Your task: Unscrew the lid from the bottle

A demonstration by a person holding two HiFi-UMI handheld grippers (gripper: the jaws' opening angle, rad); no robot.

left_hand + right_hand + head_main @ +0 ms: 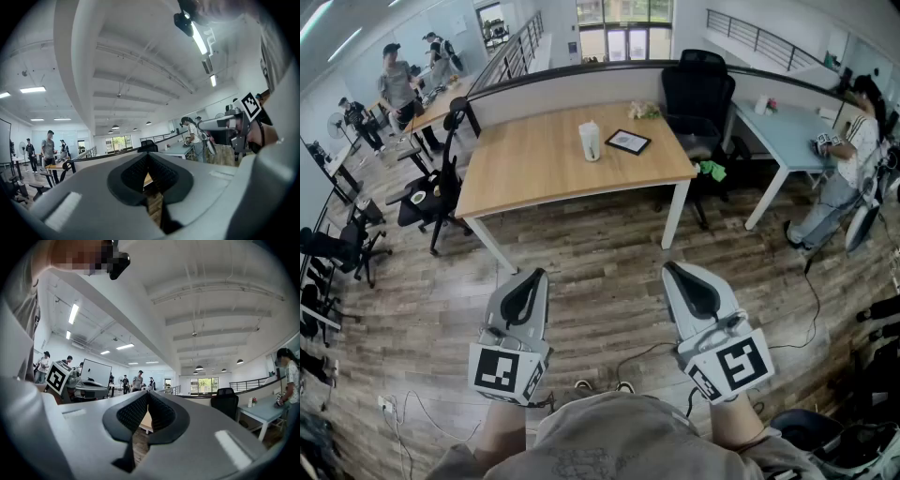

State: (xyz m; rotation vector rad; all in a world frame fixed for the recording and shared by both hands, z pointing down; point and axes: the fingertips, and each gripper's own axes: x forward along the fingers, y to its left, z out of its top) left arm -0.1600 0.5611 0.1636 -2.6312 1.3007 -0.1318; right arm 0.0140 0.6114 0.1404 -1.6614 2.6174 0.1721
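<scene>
A whitish bottle (590,141) with its lid on stands upright on the wooden table (525,169), near the table's far middle. Both grippers hang over the plank floor well short of the table, tips pointing toward it. My left gripper (538,275) is shut with nothing in it; in its own view (149,156) the dark pads meet. My right gripper (671,269) is likewise shut and empty (147,395). The bottle does not show in either gripper view; only a sliver of the table shows behind the pads.
A dark-framed flat tablet (628,142) lies just right of the bottle. Black office chairs (697,94) (436,192) flank the table. A pale blue desk (787,131) with a person (848,169) stands at right. Cables (637,361) run over the floor near my feet.
</scene>
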